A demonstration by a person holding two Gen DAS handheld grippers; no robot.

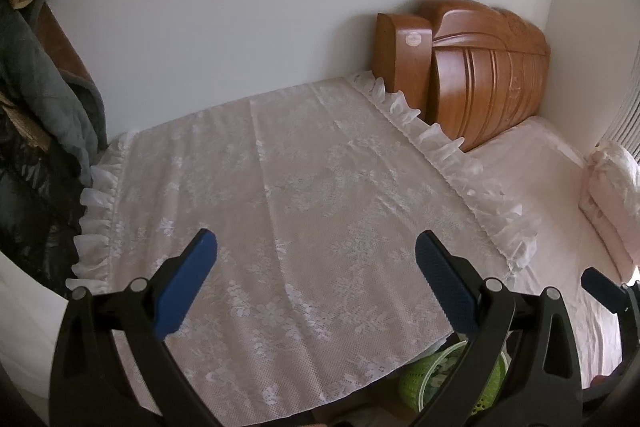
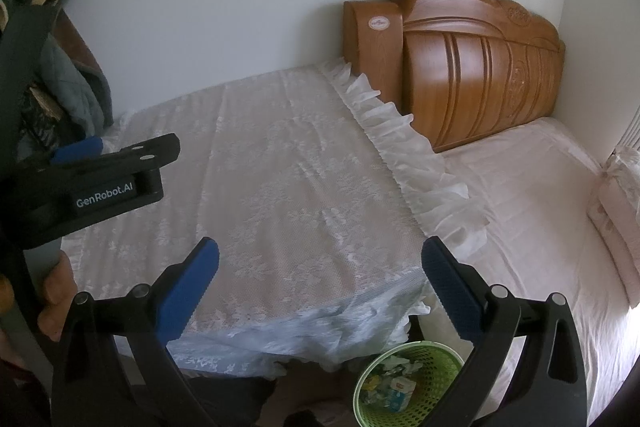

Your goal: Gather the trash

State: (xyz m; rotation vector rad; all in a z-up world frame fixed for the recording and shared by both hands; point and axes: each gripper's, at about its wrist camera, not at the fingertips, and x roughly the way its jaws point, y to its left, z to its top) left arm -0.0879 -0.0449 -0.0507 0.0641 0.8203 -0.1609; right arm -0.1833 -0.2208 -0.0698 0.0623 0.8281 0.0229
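- White plain walls (image 1: 240,7) close in a small bedroom, with a table draped in a white lace cloth with a frilled edge (image 1: 280,187) filling the middle of both views.
- Far left, a heap of grey and dark clothing (image 1: 44,75) hangs against the wall beside the cloth's ruffled edge.
- Left gripper (image 1: 316,255), black with blue ribbed pads, hovers over the lace cloth with its jaws spread wide and nothing between them; in the right wrist view it shows side-on at the left edge, gripped by a person's hand (image 2: 56,287).
- Right gripper (image 2: 320,263), of the same black and blue make, also stands wide apart and empty above the near edge of the cloth.
- Below that edge, on the floor between table and bed, sits a round green plastic mesh wastebasket (image 2: 440,359) holding crumpled paper and wrapper trash (image 2: 394,383).
- Behind the table, a carved brown wooden headboard (image 1: 488,87) leans at the wall corner.
- Right of it lies a bed with a pale pink sheet (image 2: 540,211) and a folded pale pink quilt (image 1: 612,195) at its far right side.
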